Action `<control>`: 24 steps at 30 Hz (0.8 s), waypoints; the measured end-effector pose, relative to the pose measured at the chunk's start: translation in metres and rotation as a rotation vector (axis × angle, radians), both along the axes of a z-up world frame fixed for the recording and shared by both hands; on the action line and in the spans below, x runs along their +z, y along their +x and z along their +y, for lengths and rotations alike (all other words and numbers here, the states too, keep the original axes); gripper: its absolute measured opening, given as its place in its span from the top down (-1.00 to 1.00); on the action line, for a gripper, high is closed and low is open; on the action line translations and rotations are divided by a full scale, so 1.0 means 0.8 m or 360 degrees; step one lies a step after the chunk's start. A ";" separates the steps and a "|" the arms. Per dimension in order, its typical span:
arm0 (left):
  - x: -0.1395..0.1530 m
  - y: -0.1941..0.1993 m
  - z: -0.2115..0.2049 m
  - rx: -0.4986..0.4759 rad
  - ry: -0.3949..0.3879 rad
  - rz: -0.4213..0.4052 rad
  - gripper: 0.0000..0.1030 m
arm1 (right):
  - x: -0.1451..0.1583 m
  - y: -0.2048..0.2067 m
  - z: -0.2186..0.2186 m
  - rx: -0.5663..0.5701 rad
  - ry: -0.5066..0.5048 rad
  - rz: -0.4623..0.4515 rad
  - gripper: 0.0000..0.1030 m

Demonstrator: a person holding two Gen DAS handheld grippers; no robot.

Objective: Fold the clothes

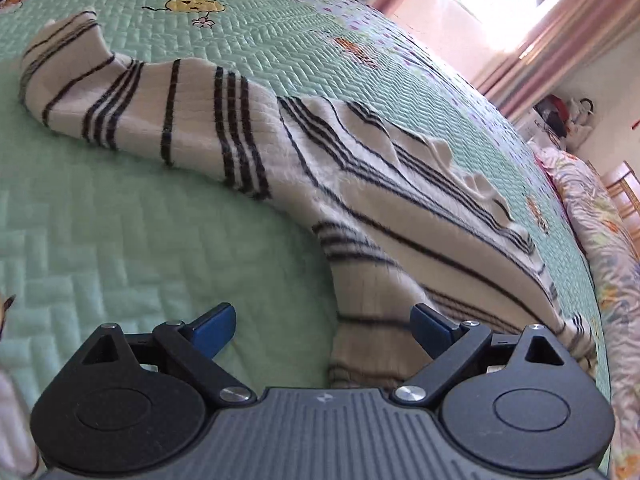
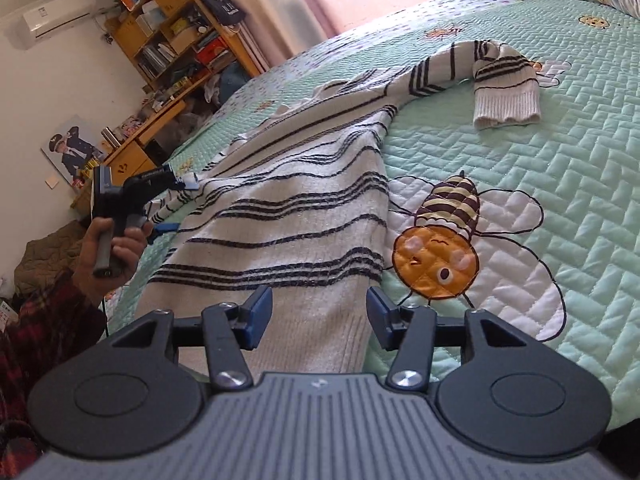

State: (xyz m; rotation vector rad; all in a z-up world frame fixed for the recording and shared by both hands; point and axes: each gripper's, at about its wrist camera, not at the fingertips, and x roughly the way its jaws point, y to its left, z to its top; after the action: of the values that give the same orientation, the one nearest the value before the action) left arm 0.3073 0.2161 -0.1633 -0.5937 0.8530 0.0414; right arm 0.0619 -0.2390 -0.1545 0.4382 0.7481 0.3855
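Observation:
A white sweater with black stripes (image 2: 288, 208) lies spread on the green quilted bed (image 2: 540, 184). One sleeve (image 2: 504, 80) reaches to the far right, its ribbed cuff bent back towards me. My right gripper (image 2: 320, 316) is open just above the ribbed hem, which shows between the fingers without being pinched. At the sweater's left edge a hand holds my left gripper (image 2: 176, 206), also open. In the left wrist view the sweater (image 1: 400, 200) runs from the lower middle up to the right, and its other sleeve (image 1: 120, 96) stretches to the upper left. The left gripper (image 1: 322, 328) is open there, with the sweater's corner beside its right finger (image 1: 430, 326).
A large bee appliqué (image 2: 440, 248) is on the quilt right of the sweater. A floral duvet (image 1: 600, 220) lies along the bed's far side. Beyond the bed stand a wooden bookshelf (image 2: 172, 32) and a desk (image 2: 136, 148). A plaid sleeve (image 2: 44, 320) is at the left.

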 end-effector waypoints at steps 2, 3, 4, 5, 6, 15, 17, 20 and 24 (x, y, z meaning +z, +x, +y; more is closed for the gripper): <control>-0.001 0.019 0.001 -0.0033 -0.0004 -0.0019 -0.84 | -0.004 0.006 0.002 -0.0004 0.0008 0.0017 -0.12; -0.002 0.028 0.003 -0.0031 -0.0018 -0.0020 -0.84 | -0.006 0.010 0.003 -0.0007 0.0012 0.0025 -0.12; -0.004 0.035 0.005 -0.0033 -0.0035 -0.0029 -0.86 | -0.008 0.013 0.005 -0.0009 0.0016 0.0034 -0.12; -0.005 0.042 0.006 -0.0036 -0.0036 -0.0034 -0.86 | -0.010 0.017 0.006 -0.0012 0.0027 0.0037 -0.12; -0.006 0.050 0.006 -0.0038 -0.0032 -0.0039 -0.84 | -0.011 0.020 0.008 -0.0011 0.0042 0.0039 -0.12; -0.012 0.097 0.018 -0.0014 0.0009 -0.0018 0.23 | 0.005 0.064 0.004 -0.0049 0.0156 -0.0021 -0.16; -0.014 0.106 0.024 -0.0014 0.0029 0.0010 0.58 | 0.010 0.089 -0.010 -0.0122 0.0214 -0.0025 -0.23; -0.012 0.117 0.032 -0.0058 0.0039 0.0044 0.66 | 0.012 0.128 -0.027 -0.0196 0.0289 -0.0028 -0.23; -0.004 0.137 0.026 -0.0115 0.0178 0.0062 0.69 | 0.003 0.175 -0.042 -0.0276 0.0357 -0.0019 -0.26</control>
State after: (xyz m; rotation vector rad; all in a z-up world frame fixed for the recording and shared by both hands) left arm 0.4169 0.2371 -0.1664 -0.4579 0.9032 0.0351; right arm 0.2017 -0.2729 -0.1523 0.7061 0.6519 0.3098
